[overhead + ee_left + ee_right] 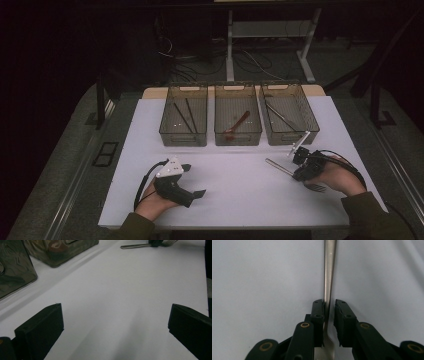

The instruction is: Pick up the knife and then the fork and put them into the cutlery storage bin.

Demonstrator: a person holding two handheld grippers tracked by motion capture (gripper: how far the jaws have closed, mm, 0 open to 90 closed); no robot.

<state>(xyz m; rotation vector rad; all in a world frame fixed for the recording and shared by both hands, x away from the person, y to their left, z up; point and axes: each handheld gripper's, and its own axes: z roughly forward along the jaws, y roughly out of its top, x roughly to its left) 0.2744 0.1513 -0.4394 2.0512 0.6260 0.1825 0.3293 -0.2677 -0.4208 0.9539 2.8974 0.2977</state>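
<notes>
A shiny silver metal fork (295,175) is seen lying flat on the white table (235,175), near the right edge and just in front of the boxes. The right gripper (304,170) is held low over the fork's thin neck. In the right gripper view, the fork (329,272) is seen between the two black jaws. One jaw is touching it, and a small gap is seen beside the other jaw, so the fork is not squeezed yet. The prongs are pointed back toward the person's hand, and the handle is pointed away to the left.

The left gripper (192,182) is rested on the table near the front left, well apart from the fork. Its jaws are spread wide, with nothing between them.

Three see-through brown plastic boxes (238,120) are lined up in a row at the back of the table. Two dark sticks are seen in the left box, a red spoon (236,125) in the middle box, and a silver tool in the right box.
</notes>
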